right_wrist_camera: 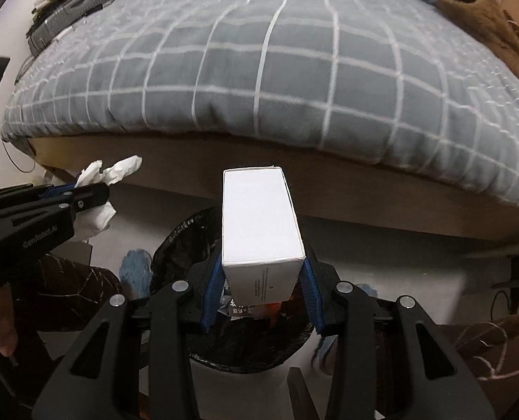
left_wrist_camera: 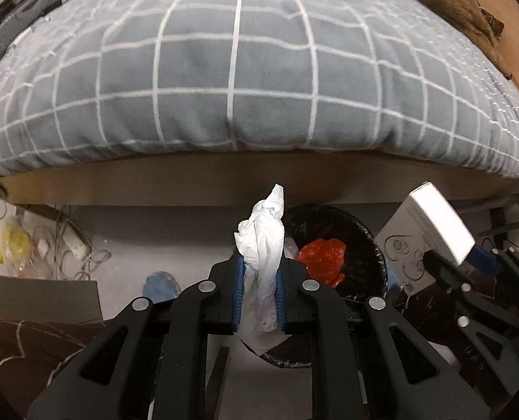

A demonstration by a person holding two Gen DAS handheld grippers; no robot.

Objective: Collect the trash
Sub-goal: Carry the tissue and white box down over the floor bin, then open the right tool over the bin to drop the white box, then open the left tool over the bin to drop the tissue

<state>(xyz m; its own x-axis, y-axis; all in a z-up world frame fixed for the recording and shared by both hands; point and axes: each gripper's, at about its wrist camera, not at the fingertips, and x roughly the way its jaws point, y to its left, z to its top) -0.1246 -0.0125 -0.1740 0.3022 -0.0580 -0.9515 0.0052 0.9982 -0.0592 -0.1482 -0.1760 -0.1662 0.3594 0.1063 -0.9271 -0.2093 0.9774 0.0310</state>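
My left gripper is shut on a crumpled white tissue that sticks up between its blue pads, just left of a black-lined trash bin holding a red wrapper. My right gripper is shut on a white cardboard box and holds it above the same bin. In the left wrist view the right gripper and its box show at the right. In the right wrist view the left gripper and tissue show at the left.
A bed with a grey checked cover and wooden frame stands right behind the bin. A power strip with cables and a yellow bag lie on the floor at left. A blue slipper lies beside the bin.
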